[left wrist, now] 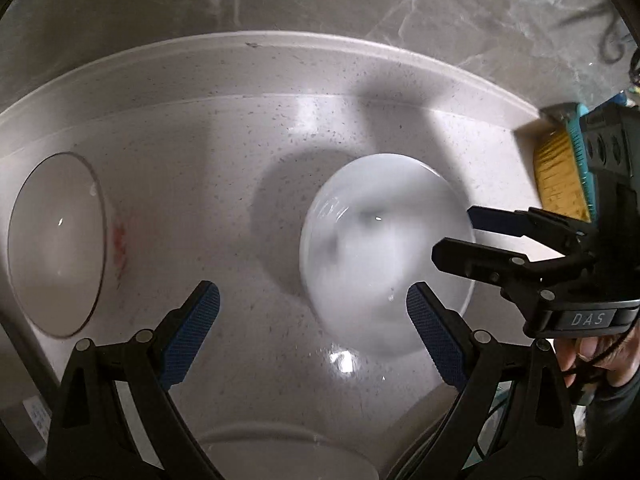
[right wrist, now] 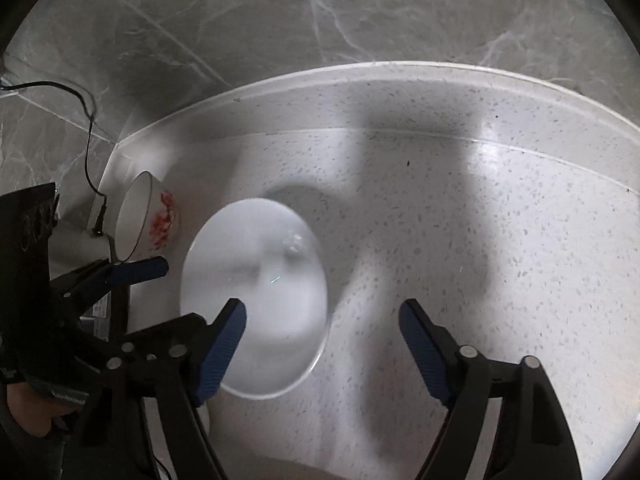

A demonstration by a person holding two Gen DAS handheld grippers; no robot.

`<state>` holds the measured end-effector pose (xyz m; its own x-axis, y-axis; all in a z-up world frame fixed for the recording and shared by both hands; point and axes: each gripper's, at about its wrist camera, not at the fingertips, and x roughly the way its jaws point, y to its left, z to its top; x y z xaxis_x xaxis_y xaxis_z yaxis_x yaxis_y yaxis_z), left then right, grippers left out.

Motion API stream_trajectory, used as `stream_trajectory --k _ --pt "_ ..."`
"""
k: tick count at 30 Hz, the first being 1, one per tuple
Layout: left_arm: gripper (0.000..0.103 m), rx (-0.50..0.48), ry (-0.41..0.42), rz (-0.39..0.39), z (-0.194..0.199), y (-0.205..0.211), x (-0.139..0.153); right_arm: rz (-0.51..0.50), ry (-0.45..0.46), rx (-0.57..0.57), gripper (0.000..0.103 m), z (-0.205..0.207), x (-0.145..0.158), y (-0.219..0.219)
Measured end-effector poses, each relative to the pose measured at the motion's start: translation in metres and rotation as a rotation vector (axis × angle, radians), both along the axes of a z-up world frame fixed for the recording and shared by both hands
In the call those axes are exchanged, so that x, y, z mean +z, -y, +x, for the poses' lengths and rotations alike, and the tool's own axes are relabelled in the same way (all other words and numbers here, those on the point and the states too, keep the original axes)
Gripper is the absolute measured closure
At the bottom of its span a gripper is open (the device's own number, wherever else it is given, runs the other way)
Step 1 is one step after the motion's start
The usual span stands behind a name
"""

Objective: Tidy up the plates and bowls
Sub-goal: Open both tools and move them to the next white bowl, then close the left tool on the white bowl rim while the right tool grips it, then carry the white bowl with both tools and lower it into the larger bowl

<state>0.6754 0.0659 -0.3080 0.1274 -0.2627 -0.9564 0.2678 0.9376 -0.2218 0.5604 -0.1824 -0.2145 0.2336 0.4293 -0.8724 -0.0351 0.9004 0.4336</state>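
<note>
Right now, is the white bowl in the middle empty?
Looks empty: the white bowl shows only bare, blurred white interior in both views, nothing inside it.

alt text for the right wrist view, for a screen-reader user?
A white plate lies on a speckled white countertop, between the open right gripper and the open left gripper entering from the left. Behind them, a red-flowered bowl sits by the grey marble wall.
</note>
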Motion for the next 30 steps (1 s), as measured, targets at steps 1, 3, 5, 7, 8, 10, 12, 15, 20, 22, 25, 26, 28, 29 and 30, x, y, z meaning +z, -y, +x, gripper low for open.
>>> stream_trajectory --k 1,3,5,7,8,10,12,15,20,22,25,26,28,29,30 --pt "0.010 0.002 -0.004 0.000 0.004 0.001 -0.004 -0.001 -0.006 0.003 0.026 0.001 -0.002 0.001" --pt "0.010 0.012 -0.006 0.005 0.010 0.001 -0.008 -0.001 -0.022 0.008 0.029 0.005 -0.006 0.003" --pt "0.011 0.021 -0.010 0.004 0.011 -0.003 -0.014 0.003 -0.028 0.004 0.030 0.007 -0.007 0.005" --pt "0.026 0.019 -0.013 0.007 0.015 0.000 -0.022 0.011 -0.032 0.015 0.039 0.009 -0.010 0.004" --pt "0.046 0.018 -0.018 0.007 0.016 -0.001 -0.025 0.012 -0.039 0.026 0.043 0.012 -0.013 0.001" --pt "0.070 0.025 -0.033 0.005 0.017 -0.003 -0.032 0.011 -0.059 0.046 0.057 0.013 -0.019 -0.003" --pt "0.076 0.027 -0.038 0.006 0.020 -0.002 -0.040 0.007 -0.077 0.065 0.074 0.014 -0.024 -0.009" --pt "0.088 0.011 -0.028 -0.011 0.020 0.006 -0.043 0.018 -0.072 0.083 0.090 0.013 -0.025 -0.015" --pt "0.097 -0.009 -0.005 -0.013 0.018 0.013 -0.037 -0.015 -0.059 0.067 0.093 0.013 -0.022 -0.016" --pt "0.097 -0.003 -0.005 -0.028 0.015 0.010 -0.030 0.003 -0.055 0.060 0.093 0.012 -0.019 -0.015" --pt "0.097 0.008 0.008 -0.033 0.008 0.002 -0.012 -0.004 -0.037 0.069 0.093 0.008 -0.006 -0.015" --pt "0.097 0.016 0.011 -0.040 0.004 0.001 -0.008 -0.004 -0.027 0.076 0.093 0.007 0.000 -0.017" --pt "0.097 0.033 0.020 -0.054 -0.004 -0.005 0.008 0.004 -0.014 0.088 0.092 0.003 0.011 -0.019" --pt "0.097 0.034 0.023 -0.058 -0.008 -0.009 0.014 0.008 -0.003 0.103 0.092 0.000 0.020 -0.024" --pt "0.097 0.043 0.030 -0.061 -0.015 -0.015 0.023 0.011 0.008 0.115 0.092 -0.004 0.027 -0.029"
